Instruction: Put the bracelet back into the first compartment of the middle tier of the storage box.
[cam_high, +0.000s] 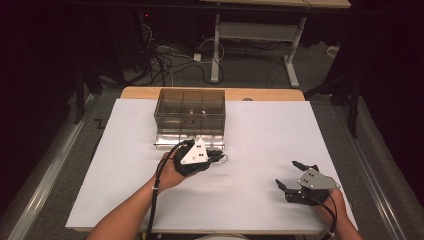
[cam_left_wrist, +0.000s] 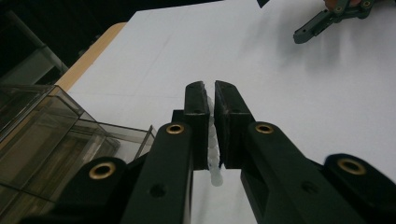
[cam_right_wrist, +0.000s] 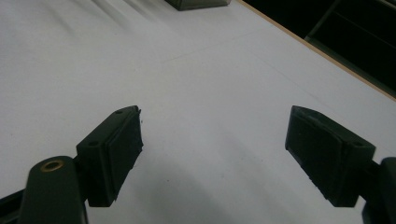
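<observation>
Left gripper view: left tongs pinch a pale translucent beaded strip at frame centre, smoky clear plastic box lower left; right tongs gape empty. Keep the squeeze steady.

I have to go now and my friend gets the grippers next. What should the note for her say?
Left gripper: shut on a small whitish ridged piece, held just in front of the clear box.
Right gripper: open, holding nothing, over the white table cover at the near right.
Done: the piece is picked up.
Left: probably put it in one of the clear box's compartments; which one, I cannot tell. I cannot make out anything in the box.
</observation>
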